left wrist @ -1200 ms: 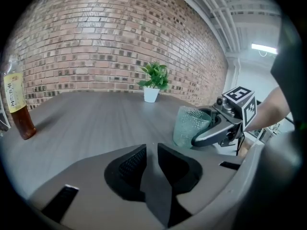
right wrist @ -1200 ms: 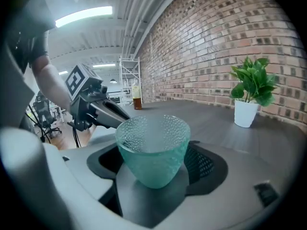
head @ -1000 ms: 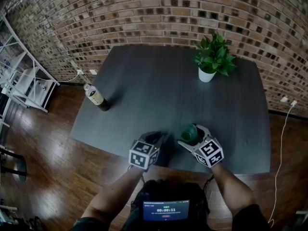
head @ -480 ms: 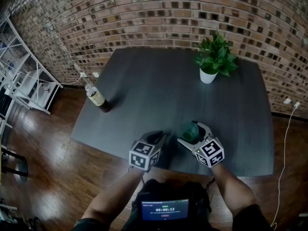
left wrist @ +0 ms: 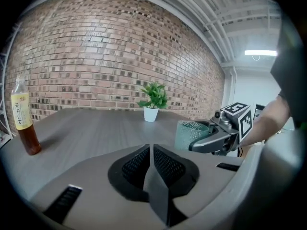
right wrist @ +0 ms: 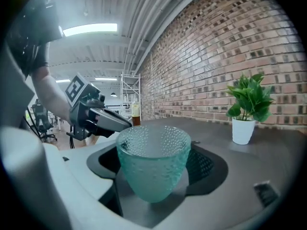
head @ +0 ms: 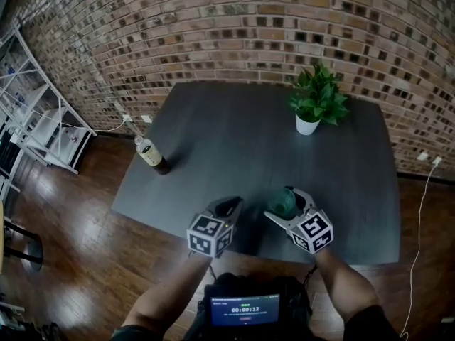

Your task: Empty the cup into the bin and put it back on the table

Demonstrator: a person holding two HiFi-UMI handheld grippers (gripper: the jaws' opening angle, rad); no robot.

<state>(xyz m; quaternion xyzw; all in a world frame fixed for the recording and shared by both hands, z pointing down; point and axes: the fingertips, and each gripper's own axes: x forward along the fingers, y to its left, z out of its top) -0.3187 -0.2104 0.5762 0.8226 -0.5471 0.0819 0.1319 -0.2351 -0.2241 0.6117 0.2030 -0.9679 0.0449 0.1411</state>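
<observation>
Cup (right wrist: pixel 152 164) looked like translucent teal glass: glossy, outside covered in small raised bumps. Bench (head: pixel 249 141) was dark grey, matt and smooth. Floor (head: pixel 78 254) was wood boards with a glossy finish that threw back light. Wall (head: pixel 213 27) was bare brick, rough. Bottle (head: pixel 151 153) was clear and shiny, glass or plastic I couldn't tell, with a paper-like label. Plant pot (head: pixel 306 125) was white and smooth. Left tool (left wrist: pixel 151 150) had a matt grey plastic shell; its pads (left wrist: pixel 136 164) were black with a fine grid texture. Shelf frame (head: pixel 43 112) looked like white painted metal.
</observation>
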